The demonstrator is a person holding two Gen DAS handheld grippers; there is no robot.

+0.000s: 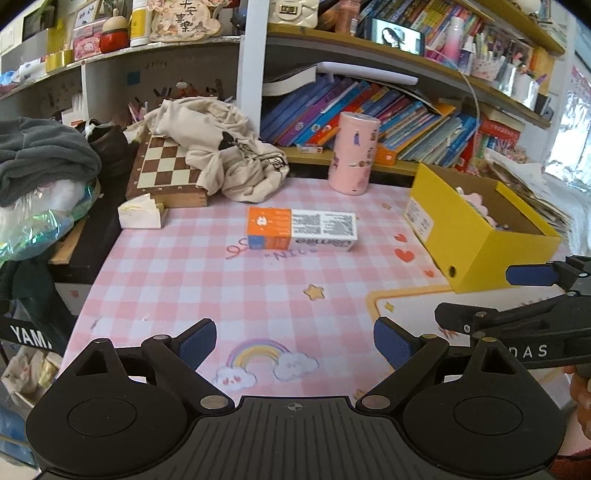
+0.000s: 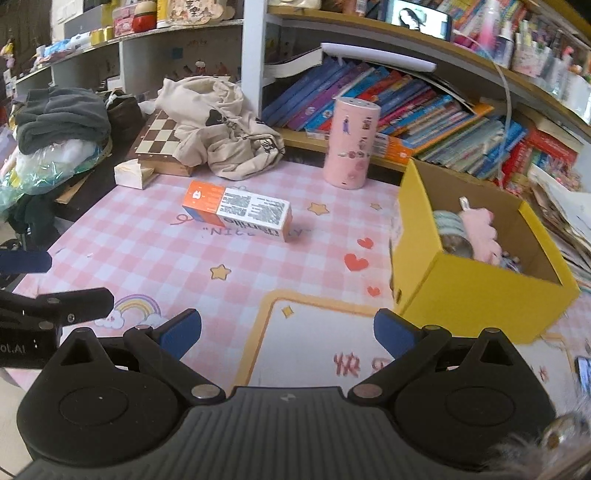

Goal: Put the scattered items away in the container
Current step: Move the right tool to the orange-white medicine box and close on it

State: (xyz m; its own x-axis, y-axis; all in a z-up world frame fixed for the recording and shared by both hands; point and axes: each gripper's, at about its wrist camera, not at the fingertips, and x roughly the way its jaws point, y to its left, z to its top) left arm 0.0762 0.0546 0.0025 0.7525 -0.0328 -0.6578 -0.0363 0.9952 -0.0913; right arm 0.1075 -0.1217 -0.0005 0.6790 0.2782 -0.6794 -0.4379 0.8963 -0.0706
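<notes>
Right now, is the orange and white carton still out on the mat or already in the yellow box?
Out. The orange and white carton lies flat on the pink checked mat, apart from the yellow box; neither open gripper touches it.

A pink-and-white checked desk mat (image 1: pixel 192 273), printed with a rainbow, stars and red hearts, is covering the tabletop; a white-framed shelf unit (image 1: pixel 250 74) is standing behind it, its upright post dividing two bays; rows of colourful leaning books (image 1: pixel 388 110) are filling the right-hand bay (image 2: pixel 406 99); a brown-and-cream wooden chessboard (image 1: pixel 162 166) is lying at the back left under a crumpled cream cloth (image 1: pixel 229 147); a folded grey fleece (image 1: pixel 40 155) is resting on a pile further left; bright daylight is coming in from a window (image 1: pixel 569 147) at the far right; jars and trinkets are crowding the top shelf (image 2: pixel 122 22).
</notes>
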